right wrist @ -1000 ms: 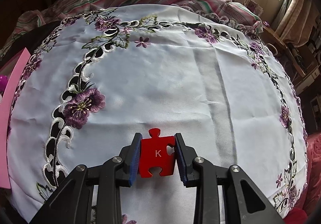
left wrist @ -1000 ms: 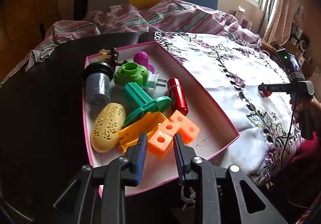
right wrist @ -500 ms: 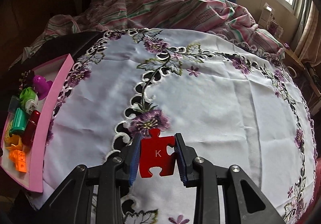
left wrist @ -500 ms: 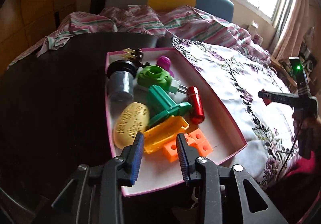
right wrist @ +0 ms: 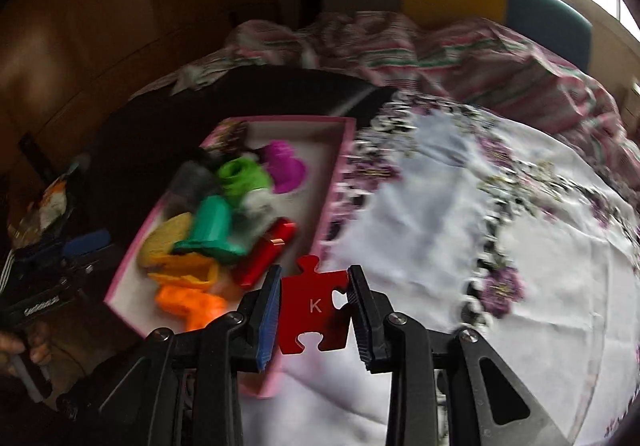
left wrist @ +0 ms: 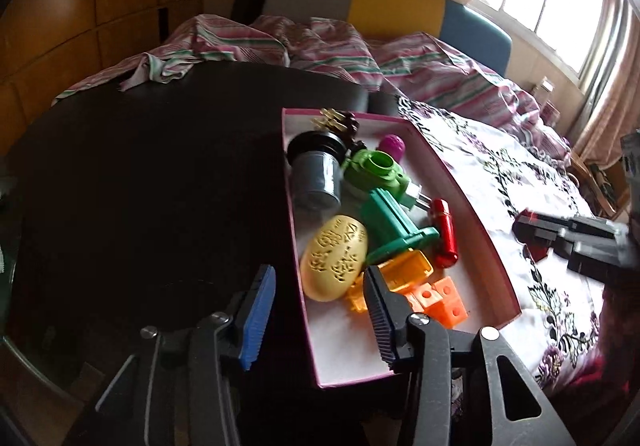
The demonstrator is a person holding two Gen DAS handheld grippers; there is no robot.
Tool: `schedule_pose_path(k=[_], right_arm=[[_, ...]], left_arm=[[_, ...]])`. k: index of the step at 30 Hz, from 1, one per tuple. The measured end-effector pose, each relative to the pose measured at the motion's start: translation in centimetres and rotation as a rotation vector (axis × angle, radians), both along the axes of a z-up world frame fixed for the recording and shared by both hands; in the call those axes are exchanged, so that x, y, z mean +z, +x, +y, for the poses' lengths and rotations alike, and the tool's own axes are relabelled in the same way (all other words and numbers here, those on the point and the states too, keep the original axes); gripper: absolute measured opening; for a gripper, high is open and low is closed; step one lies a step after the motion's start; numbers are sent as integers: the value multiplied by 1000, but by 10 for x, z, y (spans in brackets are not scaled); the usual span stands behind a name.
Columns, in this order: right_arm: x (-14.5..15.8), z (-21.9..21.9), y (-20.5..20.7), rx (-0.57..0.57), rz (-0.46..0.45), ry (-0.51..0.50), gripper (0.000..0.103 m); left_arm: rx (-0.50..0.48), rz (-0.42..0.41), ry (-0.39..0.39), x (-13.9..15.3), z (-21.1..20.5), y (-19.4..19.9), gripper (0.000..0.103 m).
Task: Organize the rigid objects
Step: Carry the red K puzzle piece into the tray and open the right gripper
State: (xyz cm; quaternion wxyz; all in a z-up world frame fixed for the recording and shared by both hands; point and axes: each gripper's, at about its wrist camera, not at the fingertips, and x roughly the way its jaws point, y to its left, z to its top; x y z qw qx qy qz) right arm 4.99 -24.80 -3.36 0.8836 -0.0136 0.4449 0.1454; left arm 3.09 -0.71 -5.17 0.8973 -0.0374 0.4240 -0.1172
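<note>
**Red puzzle piece carried to the edge of the pink box**

We hold the right gripper (right wrist: 313,306) clamped on a red puzzle piece (right wrist: 314,316) marked with a white "K", its flat faces upright between the two pads. The piece hangs over the near right edge of the pink box (right wrist: 338,182), which sits where the dark tabletop (left wrist: 152,174) meets the embroidered white cloth (right wrist: 460,226); the right wrist view is blurred, so we cannot tell whether the piece is inside the rim or just outside it.

Our left gripper (left wrist: 318,310) is over the box's near left edge with its jaws opening and nothing between them; the left finger lies over the dark tabletop, the right finger over the box.

Inside the box, a grey cylinder with a black cap (left wrist: 316,176) lies along the left wall, toward the far end. A yellow egg-shaped shell (left wrist: 334,262) rests nearer us, touching a teal stand (left wrist: 394,224). A green round part (left wrist: 376,170) and a magenta piece (left wrist: 392,144) sit toward the far end, a red metallic tube (left wrist: 444,232) lies along the right side, and orange blocks (left wrist: 440,298) and a yellow-orange tray (left wrist: 404,272) crowd the middle of the box, short of the near end.

A striped bedsheet (left wrist: 328,50) is bunched beyond the tabletop's far edge.
</note>
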Motion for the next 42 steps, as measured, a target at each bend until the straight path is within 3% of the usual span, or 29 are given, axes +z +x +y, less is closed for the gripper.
schedule_pose_path(k=[8,11,22,33,42], right_arm=[[-32,52,2,123,81,-82,32],[-47,58,5,122,117,-136,32],[-54,55,10,68,127,-80,39],[-26,56,-9,-82,-11,-48,49],[-10,63,-21,-216,-77,-53,49]], left_arm=[[21,2,-4,1,5,0,55],[26,-3,10,1,4,0,59],[73,-16,55,3,4,1,78],[120,-82,92,19,2,-11,103],[135,-133,107,35,-4,-29,103]])
